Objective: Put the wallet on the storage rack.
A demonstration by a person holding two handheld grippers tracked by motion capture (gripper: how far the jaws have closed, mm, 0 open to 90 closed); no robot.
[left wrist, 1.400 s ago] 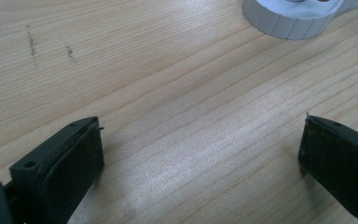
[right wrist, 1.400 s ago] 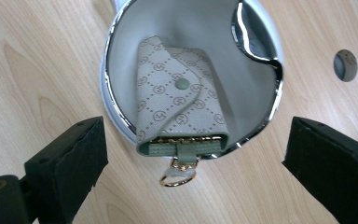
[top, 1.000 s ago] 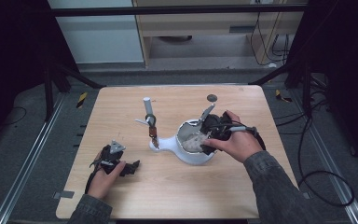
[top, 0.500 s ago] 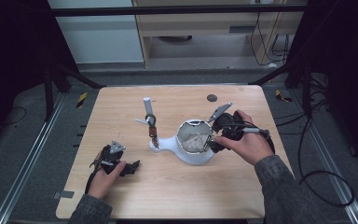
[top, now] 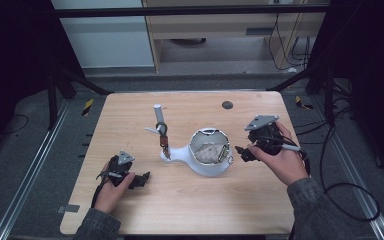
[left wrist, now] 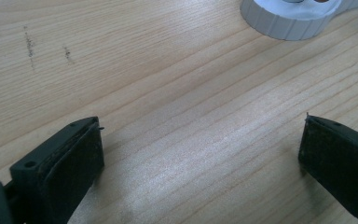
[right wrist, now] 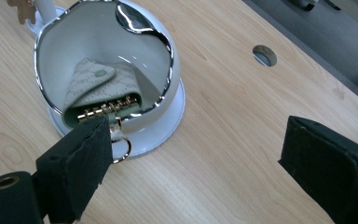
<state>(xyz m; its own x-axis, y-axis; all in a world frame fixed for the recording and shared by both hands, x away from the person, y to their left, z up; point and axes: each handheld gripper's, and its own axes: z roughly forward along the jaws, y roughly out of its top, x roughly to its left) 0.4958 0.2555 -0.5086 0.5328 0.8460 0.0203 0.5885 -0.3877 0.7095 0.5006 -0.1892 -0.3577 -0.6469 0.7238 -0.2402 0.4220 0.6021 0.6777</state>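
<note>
The right gripper (top: 240, 151) hung empty just beside the white bowl (top: 209, 162), its parted jaws just then narrowing; the key pouch (right wrist: 103, 91) lay inside, ahead of them.

The left gripper (top: 142, 179) rested with jaws apart.

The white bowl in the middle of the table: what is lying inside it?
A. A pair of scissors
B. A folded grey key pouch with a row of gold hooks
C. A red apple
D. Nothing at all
B. In the right gripper view the white bowl holds a folded grey key pouch with a row of gold hooks along its lower edge; the high view shows the same grey thing inside the bowl.
</note>
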